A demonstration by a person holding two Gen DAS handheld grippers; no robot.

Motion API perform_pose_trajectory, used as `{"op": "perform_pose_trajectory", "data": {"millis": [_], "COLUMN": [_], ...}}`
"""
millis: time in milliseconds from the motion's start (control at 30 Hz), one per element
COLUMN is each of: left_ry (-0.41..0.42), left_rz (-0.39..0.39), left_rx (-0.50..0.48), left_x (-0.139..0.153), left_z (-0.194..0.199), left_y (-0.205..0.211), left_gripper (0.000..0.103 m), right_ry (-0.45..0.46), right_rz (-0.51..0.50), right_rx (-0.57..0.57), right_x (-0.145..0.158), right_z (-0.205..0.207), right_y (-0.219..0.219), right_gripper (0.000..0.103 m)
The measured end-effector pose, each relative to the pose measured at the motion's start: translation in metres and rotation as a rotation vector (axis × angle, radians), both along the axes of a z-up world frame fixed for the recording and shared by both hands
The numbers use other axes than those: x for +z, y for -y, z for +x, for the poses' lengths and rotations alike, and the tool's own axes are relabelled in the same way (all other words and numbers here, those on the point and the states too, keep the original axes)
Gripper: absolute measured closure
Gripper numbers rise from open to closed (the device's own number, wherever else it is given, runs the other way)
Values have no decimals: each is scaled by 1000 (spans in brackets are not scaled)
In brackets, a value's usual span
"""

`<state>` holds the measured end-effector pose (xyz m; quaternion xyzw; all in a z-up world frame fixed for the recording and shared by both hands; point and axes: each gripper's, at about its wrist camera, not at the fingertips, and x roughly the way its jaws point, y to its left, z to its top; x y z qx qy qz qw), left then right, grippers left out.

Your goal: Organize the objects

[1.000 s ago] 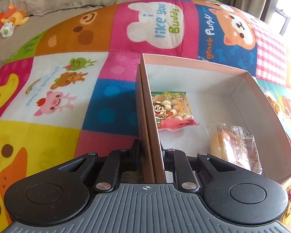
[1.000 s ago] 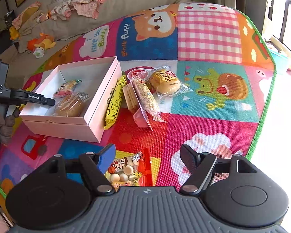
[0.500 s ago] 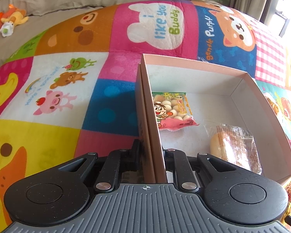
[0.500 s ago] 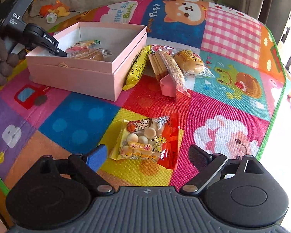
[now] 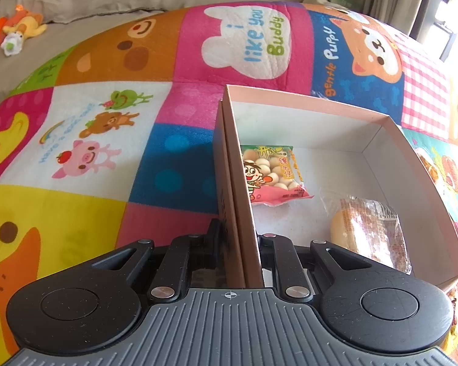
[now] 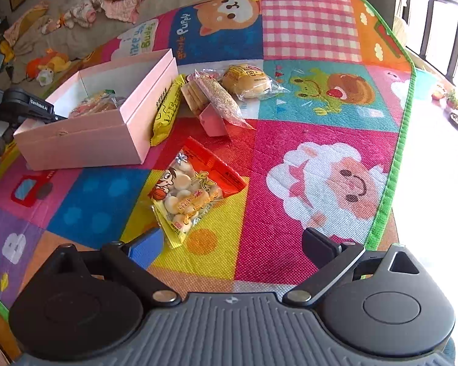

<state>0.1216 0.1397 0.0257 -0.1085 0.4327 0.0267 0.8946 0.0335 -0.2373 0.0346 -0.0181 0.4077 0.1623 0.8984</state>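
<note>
Closest to the right wrist camera, the right gripper [image 6: 232, 245] is hanging spread wide with nothing between its fingers; its jaws have just been opening. Just beyond the fingertips, an orange-and-yellow snack packet [image 6: 194, 190] of small round biscuits is lying flat on the colourful play mat [image 6: 320, 183], slightly left of the midline between the fingers.

Judging from this, the packet is the next thing to pick up. Doing it well probably means shifting a little left, lowering both fingers to straddle the packet across its narrow width, and closing gently so the biscuits are not being crushed.

Farther back, a yellow bar [image 6: 166, 108] is leaning against the pink box [image 6: 85, 143], with a wrapped bun [image 6: 247, 80] and other snack packets [image 6: 210, 97] lying beside it.

On the left side, the left gripper [image 5: 239, 244] is clenching the near wall of the pink box [image 5: 238, 201], one finger inside and one outside, steadying it. Inside the box, a biscuit packet [image 5: 271, 172] and a wrapped bun [image 5: 369, 231] are lying on the floor, with free room behind them.
</note>
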Motion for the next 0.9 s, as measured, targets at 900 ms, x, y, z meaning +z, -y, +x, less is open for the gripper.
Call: {"op": "perform_pose_trajectory", "data": {"millis": [900], "left_ry": [-10], "left_rz": [12], "left_rx": [2], "left_x": [1], "left_z": [1], "left_y": [3], "left_gripper": [86], "right_ry": [7], "right_rz": [-19], "right_rx": [48], "right_x": [-6], "right_z": [32], "right_y": [-49], "right_gripper": [33]}}
